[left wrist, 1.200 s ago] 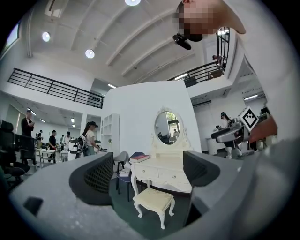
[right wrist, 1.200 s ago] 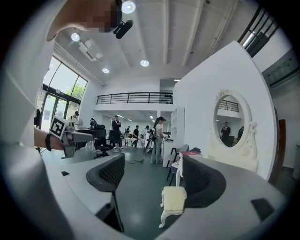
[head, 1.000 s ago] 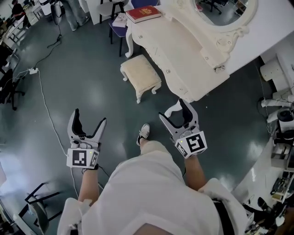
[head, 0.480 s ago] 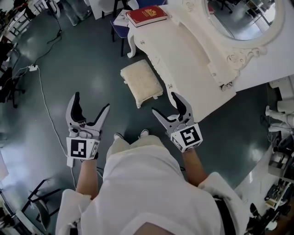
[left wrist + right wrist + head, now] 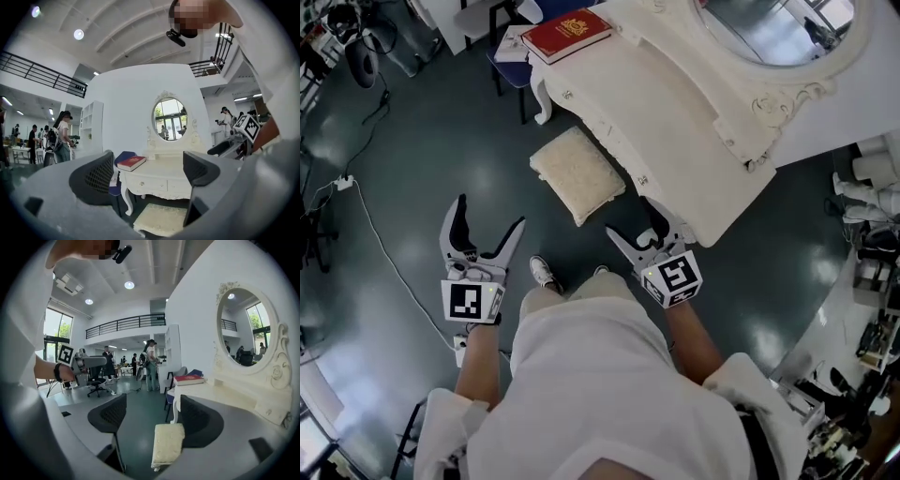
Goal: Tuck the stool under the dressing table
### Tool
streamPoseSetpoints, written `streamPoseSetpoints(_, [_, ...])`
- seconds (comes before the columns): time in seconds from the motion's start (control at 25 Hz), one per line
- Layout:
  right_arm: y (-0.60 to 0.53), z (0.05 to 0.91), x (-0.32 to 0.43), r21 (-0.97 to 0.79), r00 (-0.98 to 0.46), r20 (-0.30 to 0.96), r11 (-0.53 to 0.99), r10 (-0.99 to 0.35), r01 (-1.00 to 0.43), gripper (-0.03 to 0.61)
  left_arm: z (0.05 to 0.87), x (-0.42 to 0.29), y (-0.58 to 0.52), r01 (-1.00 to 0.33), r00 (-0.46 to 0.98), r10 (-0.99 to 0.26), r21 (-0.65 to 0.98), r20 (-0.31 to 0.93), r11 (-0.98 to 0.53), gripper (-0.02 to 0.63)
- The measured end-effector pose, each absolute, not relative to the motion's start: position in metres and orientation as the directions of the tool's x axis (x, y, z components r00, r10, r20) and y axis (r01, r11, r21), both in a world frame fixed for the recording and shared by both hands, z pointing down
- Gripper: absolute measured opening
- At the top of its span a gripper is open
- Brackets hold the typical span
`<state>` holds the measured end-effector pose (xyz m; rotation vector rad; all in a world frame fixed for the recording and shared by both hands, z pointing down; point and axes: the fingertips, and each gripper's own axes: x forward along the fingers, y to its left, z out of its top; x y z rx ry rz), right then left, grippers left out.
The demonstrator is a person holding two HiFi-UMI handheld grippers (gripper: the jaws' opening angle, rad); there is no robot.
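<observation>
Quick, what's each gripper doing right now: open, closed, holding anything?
Left gripper: open, holding nothing.
Right gripper: open, jaws have just been closing slightly, nothing between them.

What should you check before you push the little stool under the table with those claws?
1. Stool upright, in front of the dressing table, not tucked under yet: ok.
2. Left claw open and empty: ok.
3. Right claw open, jaws have just been closing a little, nothing between them: ok.
4. Claws touching the stool: not ok, both are short of it.
5. Space under the table free: cannot tell, the tabletop and stool hide most of it.
</observation>
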<state>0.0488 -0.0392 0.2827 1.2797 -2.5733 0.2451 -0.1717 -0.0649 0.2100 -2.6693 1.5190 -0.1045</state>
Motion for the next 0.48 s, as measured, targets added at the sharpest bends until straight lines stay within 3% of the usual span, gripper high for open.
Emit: streamPoseSetpoints(0.48, [-0.079,0.403,0.030,-0.033,-0.400,0.452,0.433,-0.797,-0.901,0.334,0.355,-0.193,-0.143,-0.760,0.630,-0.740,-0.010,0.236,-0.650,0.462])
